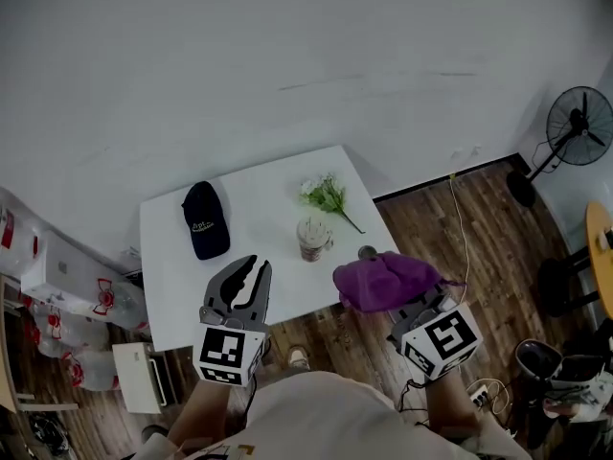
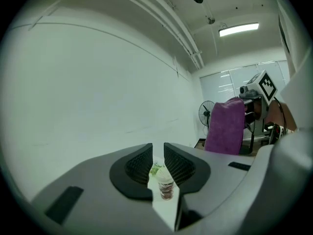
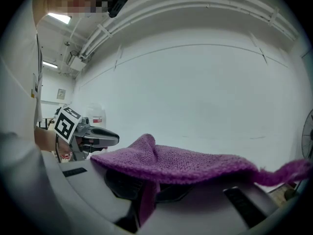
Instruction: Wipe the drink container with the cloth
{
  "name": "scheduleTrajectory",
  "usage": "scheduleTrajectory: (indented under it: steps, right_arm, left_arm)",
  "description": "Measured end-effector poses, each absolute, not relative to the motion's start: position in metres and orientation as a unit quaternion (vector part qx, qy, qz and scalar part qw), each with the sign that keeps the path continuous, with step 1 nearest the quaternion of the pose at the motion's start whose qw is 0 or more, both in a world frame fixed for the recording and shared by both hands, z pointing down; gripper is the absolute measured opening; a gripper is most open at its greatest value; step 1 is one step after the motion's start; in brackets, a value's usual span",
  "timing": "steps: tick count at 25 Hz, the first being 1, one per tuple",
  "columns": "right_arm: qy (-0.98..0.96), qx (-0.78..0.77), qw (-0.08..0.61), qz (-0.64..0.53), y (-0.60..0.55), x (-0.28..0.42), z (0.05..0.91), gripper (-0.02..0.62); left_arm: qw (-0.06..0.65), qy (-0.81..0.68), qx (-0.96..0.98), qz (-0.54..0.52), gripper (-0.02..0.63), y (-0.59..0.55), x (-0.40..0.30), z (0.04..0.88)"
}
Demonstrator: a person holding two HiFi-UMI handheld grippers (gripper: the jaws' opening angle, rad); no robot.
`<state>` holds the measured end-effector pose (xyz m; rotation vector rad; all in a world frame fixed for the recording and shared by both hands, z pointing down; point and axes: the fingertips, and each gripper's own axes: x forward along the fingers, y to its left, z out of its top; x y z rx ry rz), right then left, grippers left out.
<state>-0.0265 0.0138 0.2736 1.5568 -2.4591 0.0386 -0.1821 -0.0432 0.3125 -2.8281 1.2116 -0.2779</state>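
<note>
The drink container, a clear cup (image 1: 313, 238) with a pale lid and brown drink, stands upright on the white table (image 1: 259, 195) near its front right. In the left gripper view the cup (image 2: 166, 185) shows far off through the jaw gap. My left gripper (image 1: 254, 262) hovers over the table's front edge, left of the cup. Its jaws (image 2: 157, 153) stand a narrow gap apart with nothing between them. My right gripper (image 3: 146, 190) is shut on a purple cloth (image 1: 386, 281), held off the table's front right corner. The cloth (image 3: 186, 163) drapes over both its jaws.
A black cap (image 1: 205, 220) lies at the table's left. A small bunch of flowers (image 1: 328, 196) lies behind the cup. A small dark object (image 1: 367, 252) sits at the table's right edge. A standing fan (image 1: 575, 127) and a cable are on the wooden floor right; boxes (image 1: 57, 276) stand left.
</note>
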Motion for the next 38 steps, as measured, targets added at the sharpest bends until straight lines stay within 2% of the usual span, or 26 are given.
scheduleTrajectory:
  steps: [4,7,10,12,20,25,38]
  right_arm:
    - [-0.831,0.543,0.118,0.03,-0.021,-0.024,0.288,0.04]
    - [-0.827,0.547,0.124,0.038,-0.043,-0.023,0.297,0.04]
    - [-0.824,0.551,0.125,0.045,-0.061,-0.017,0.304,0.04]
    - [-0.823,0.552,0.127,0.049,-0.07,-0.013,0.309,0.04]
    - [-0.835,0.53,0.133,0.072,-0.102,0.009,0.33,0.04]
    - [-0.853,0.497,0.135,0.086,-0.127,0.028,0.342,0.04]
    - [-0.9,0.386,0.173,0.106,-0.193,0.032,0.391,0.04]
  left_arm:
    - [0.021,0.371,-0.923,-0.104,0.18,-0.079,-0.174,0.331]
    - [0.022,0.347,-0.93,-0.117,0.237,-0.095,-0.166,0.345]
    - [0.022,0.322,-0.938,-0.124,0.335,-0.103,-0.156,0.357]
    - [0.024,0.31,-0.941,-0.132,0.358,-0.106,-0.148,0.366]
    - [0.004,0.312,-0.937,-0.158,0.395,-0.119,-0.125,0.398]
    - [0.037,0.323,-0.929,-0.175,0.407,-0.129,-0.102,0.421]
    - [-0.026,0.36,-0.913,-0.19,0.41,-0.153,-0.063,0.489]
